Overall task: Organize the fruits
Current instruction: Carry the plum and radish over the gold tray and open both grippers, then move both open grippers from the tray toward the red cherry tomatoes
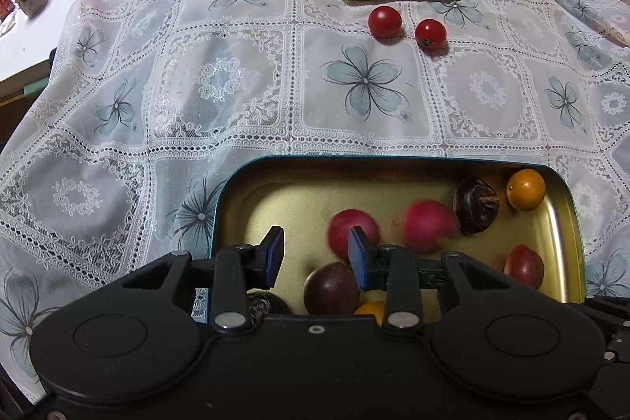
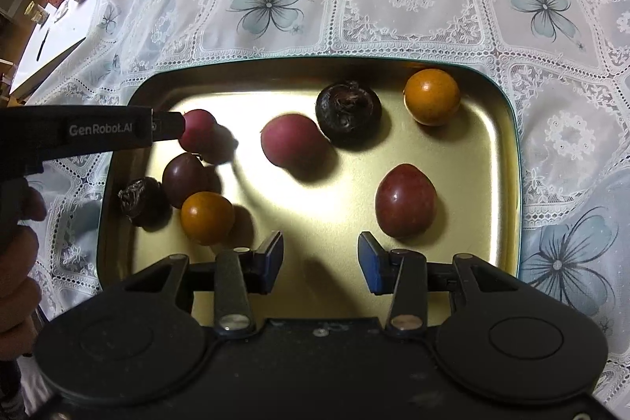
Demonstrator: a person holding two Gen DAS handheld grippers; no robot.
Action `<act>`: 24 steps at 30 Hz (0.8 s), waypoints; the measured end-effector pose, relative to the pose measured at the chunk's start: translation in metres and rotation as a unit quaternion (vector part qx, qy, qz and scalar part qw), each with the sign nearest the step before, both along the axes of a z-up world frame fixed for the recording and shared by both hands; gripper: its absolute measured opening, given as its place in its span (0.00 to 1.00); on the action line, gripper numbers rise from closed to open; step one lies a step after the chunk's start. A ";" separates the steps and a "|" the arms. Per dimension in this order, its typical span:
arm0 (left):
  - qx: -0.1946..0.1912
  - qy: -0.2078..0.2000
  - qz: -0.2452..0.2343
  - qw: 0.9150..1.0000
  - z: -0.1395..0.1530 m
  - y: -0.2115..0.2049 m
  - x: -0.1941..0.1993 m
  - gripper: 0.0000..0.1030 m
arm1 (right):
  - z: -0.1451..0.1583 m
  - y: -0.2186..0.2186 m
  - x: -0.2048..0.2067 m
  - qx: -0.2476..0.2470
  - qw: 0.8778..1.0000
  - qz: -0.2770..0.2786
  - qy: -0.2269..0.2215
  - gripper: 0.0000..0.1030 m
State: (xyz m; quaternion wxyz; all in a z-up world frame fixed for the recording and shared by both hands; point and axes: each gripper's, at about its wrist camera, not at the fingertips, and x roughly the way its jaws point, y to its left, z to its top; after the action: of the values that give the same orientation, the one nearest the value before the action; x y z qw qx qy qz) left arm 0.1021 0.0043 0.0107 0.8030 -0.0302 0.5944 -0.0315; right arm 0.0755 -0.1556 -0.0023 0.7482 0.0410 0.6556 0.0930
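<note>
Both the left tool (image 1: 316, 254) and right tool (image 2: 321, 262) hang released and empty over the near gold tin (image 2: 508, 144), where two pink fruits (image 2: 293, 140) lie mid-tray, probably light, smooth and roll-prone, best pinched gently across the middle.

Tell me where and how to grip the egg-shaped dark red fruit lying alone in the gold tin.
Grip the egg-shaped dark red fruit across its widest middle, coming straight down from above. It lies clear of the other fruit in the gold metal tin, so both sides are free; its narrow end would probably slip from the open right tool.
</note>
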 end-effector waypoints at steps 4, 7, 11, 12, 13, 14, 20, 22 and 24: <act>-0.002 0.004 -0.002 1.000 0.000 -0.001 0.000 0.44 | -0.002 0.000 0.000 0.000 1.000 -0.001 0.004 0.43; -0.002 0.006 -0.002 1.000 0.000 -0.001 0.000 0.44 | -0.001 0.001 0.000 -0.001 1.000 0.000 0.003 0.43; -0.004 0.006 0.000 1.000 0.001 -0.001 0.000 0.44 | 0.000 0.001 0.000 0.001 1.000 0.001 0.005 0.43; -0.004 0.007 0.001 1.000 0.001 -0.001 0.000 0.44 | 0.000 0.001 0.000 0.001 1.000 0.001 0.006 0.43; -0.005 0.008 0.001 1.000 0.001 -0.001 0.001 0.44 | 0.000 0.001 0.000 0.001 1.000 0.001 0.006 0.43; -0.006 0.010 0.000 1.000 0.001 -0.001 0.002 0.44 | 0.000 0.000 0.000 0.001 1.000 0.000 0.006 0.43; -0.001 0.014 0.002 1.000 -0.001 -0.002 0.006 0.44 | 0.002 -0.001 0.002 0.000 1.000 -0.002 0.007 0.43; -0.001 0.015 0.002 1.000 -0.001 -0.002 0.006 0.44 | 0.002 -0.001 0.002 -0.002 1.000 -0.003 0.006 0.43; 0.000 0.015 0.001 1.000 -0.001 -0.003 0.007 0.44 | 0.002 -0.002 0.002 -0.001 1.000 -0.004 0.007 0.43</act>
State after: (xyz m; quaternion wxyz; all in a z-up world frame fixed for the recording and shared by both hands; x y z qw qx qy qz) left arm 0.1090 0.0014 0.0098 0.7941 -0.0311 0.6063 -0.0298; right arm 0.0779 -0.1574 0.0002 0.7439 0.0431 0.6610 0.0889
